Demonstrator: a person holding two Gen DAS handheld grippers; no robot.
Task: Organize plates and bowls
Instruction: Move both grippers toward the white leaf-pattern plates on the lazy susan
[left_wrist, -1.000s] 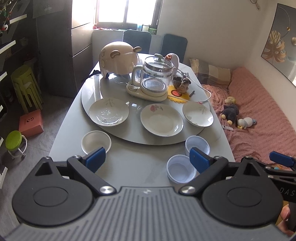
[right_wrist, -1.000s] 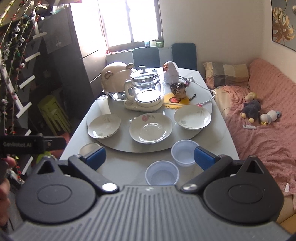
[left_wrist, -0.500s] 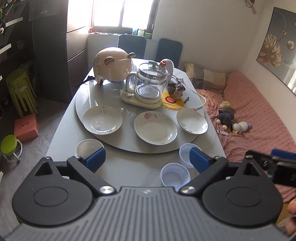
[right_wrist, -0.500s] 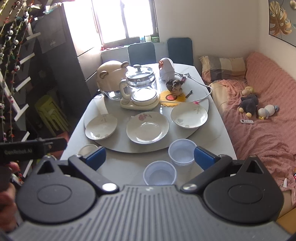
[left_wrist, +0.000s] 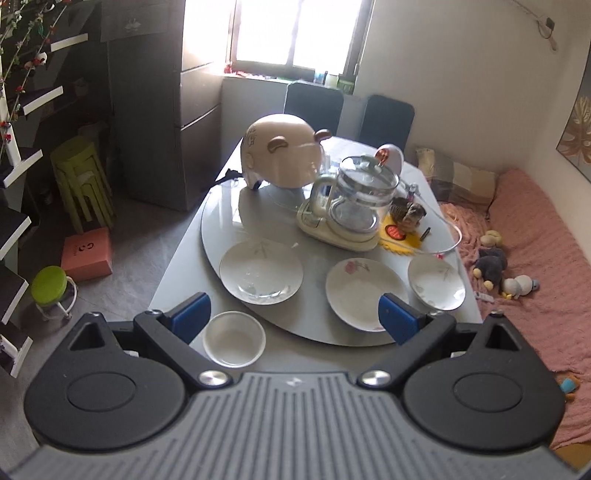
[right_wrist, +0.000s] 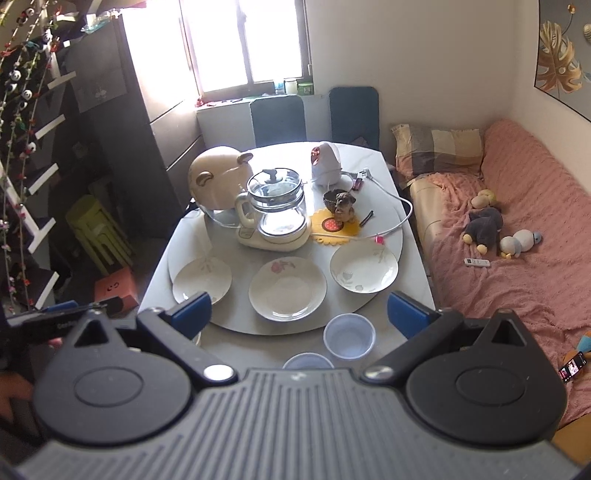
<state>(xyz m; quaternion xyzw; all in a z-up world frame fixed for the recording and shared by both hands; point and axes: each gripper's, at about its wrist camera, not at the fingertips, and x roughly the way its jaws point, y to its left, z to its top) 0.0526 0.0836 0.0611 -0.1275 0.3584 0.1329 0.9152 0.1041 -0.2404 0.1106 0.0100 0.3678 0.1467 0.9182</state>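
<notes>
Three white plates lie in a row on the grey turntable (right_wrist: 397, 236): a left plate (left_wrist: 260, 270) (right_wrist: 202, 279), a middle plate with a pink flower (left_wrist: 366, 292) (right_wrist: 287, 288) and a right plate (left_wrist: 436, 282) (right_wrist: 364, 267). A small white bowl (left_wrist: 234, 338) sits on the table in front of the left plate. Two pale blue bowls (right_wrist: 348, 336) (right_wrist: 307, 361) sit near the front edge. My left gripper (left_wrist: 294, 319) and my right gripper (right_wrist: 298, 314) are both open and empty, held above the near end of the table.
A glass kettle on a cream base (right_wrist: 275, 216), a pig-shaped cover (left_wrist: 282, 155), a white appliance (right_wrist: 325, 164), a yellow mat with a figurine (right_wrist: 338, 218) and a cord (right_wrist: 399, 218) fill the back of the turntable. Green stools (left_wrist: 83, 181) stand left, a pink bed (right_wrist: 517, 240) right.
Both grippers have pulled back and risen. The left view has swung left, so the blue bowls have left it. The jaws have stayed open.
</notes>
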